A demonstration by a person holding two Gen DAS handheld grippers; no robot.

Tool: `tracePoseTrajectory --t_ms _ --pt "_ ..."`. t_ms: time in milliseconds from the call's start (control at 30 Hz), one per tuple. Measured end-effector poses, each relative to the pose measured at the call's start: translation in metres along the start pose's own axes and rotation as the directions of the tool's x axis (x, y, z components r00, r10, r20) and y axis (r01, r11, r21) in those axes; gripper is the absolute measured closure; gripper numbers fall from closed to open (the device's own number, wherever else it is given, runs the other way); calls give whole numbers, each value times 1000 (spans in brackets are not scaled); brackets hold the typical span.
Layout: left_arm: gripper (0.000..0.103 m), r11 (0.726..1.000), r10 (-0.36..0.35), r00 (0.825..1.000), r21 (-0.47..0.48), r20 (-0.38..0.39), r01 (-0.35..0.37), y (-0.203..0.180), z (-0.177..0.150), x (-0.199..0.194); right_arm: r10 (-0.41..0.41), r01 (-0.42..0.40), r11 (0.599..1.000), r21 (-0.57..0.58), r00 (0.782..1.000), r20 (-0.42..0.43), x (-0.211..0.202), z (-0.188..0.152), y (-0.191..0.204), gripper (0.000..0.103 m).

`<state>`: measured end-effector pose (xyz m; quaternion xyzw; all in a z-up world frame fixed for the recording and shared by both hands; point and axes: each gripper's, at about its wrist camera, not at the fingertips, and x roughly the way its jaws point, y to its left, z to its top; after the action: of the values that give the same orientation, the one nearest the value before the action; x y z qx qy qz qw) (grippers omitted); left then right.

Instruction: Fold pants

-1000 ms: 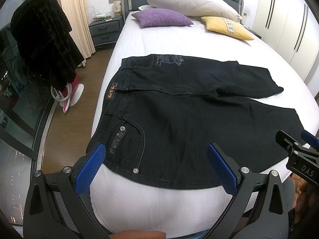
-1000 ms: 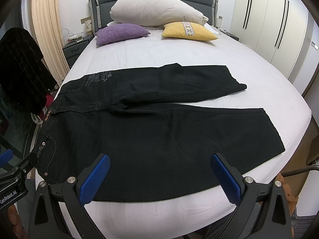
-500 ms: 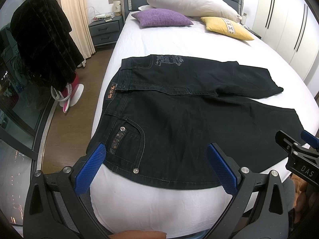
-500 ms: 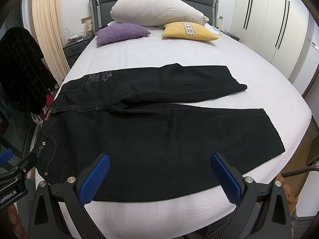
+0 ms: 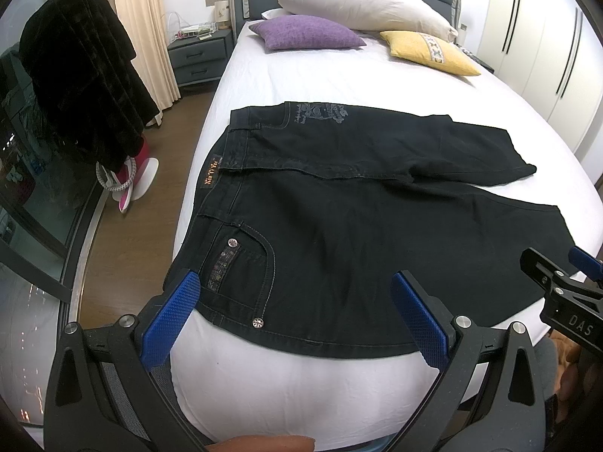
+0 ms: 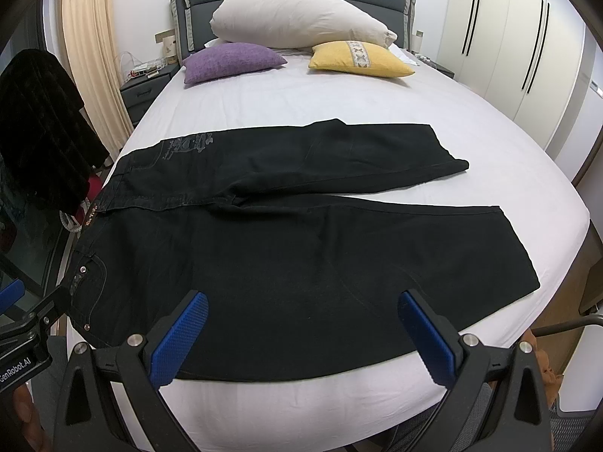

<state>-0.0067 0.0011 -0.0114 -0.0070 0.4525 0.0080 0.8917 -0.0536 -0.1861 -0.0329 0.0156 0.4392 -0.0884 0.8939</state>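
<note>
Black pants (image 5: pixel 358 226) spread flat across the foot of the bed (image 5: pixel 339 86), waistband out at 9 o'clock, both hems off at 3 o'clock. Legs splayed in a narrow V, far leg at 12, near leg along the mattress edge at 6. Probably laid out like that so one leg can flip onto the other.

Left tongs (image 5: pixel 294 316) wide open, nothing gripped, hovering over the pocket corner near the waistband. Right tongs (image 6: pixel 301 333) equally wide open and empty, parked above the near leg's lower edge. Looks like a pre-grab setup: one end each, so the fabric lifts evenly. No fold started yet.

Pillows (image 6: pixel 297 19) way up at 12, well clear.
</note>
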Motion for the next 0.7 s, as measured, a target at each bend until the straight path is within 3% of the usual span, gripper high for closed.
tracePoseTrajectory --t_ms 400,533,700 --pt "0 1000 -25 999 -7 -21 24 4 0 9 17 -17 1000 -7 1000 2 1 -2 2 0" --pt "0 992 -126 991 5 -53 126 14 28 28 128 -126 991 -40 991 28 5 3 -2 0" --pt "0 989 -115 993 94 -10 115 23 81 55 308 -294 945 -146 948 82 2 34 -3 0"
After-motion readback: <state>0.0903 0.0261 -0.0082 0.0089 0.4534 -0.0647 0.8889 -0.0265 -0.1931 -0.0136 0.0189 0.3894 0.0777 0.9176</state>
